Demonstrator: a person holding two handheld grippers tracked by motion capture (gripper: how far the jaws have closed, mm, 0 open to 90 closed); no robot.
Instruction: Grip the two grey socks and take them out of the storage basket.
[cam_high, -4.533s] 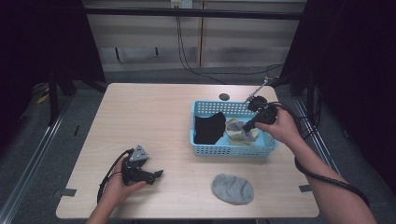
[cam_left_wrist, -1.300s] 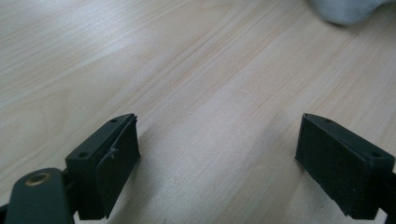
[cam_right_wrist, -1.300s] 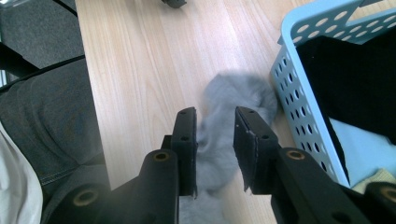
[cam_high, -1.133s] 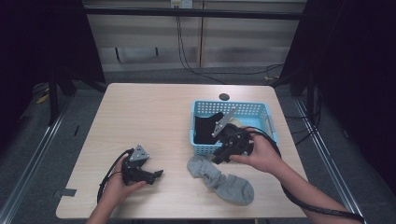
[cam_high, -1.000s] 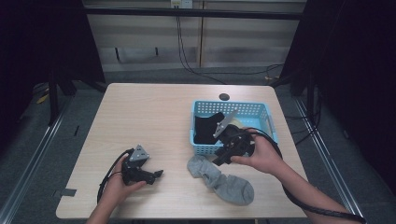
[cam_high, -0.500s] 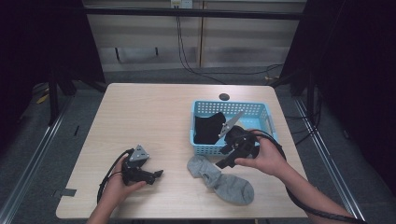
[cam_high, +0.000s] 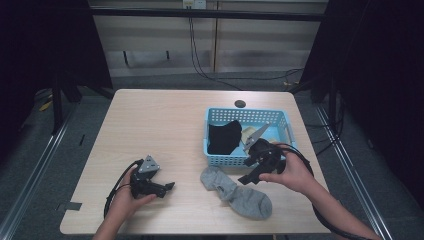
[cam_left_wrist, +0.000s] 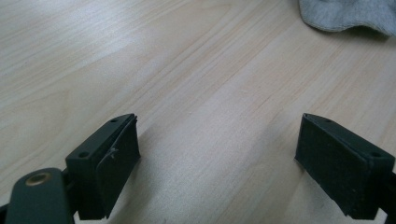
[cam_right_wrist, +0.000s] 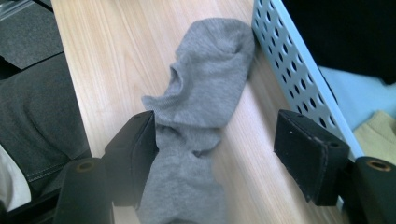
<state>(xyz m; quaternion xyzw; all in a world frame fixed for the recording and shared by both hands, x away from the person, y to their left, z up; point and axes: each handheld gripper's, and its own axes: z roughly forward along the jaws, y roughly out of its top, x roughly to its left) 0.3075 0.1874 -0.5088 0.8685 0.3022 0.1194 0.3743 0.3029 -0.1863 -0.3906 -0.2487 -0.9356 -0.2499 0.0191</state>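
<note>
Sock (cam_high: 236, 192) now flat on tabletop (cam_high: 150, 125), near basket (cam_high: 280, 120); our right gripper (cam_high: 248, 171) jaws just opened, released it. Left gripper (cam_high: 167, 187) jaws open, empty.

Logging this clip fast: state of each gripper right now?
Left gripper: open, nothing between the jaws, low over the table.
Right gripper: open, jaws just been opening, gripping nothing; grey sock lies loose between them.

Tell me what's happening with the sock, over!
Right gripper open, jaws just widened, grey sock let go, flat on table by blue basket. Left gripper open, empty, on table. Nothing in the way.
</note>
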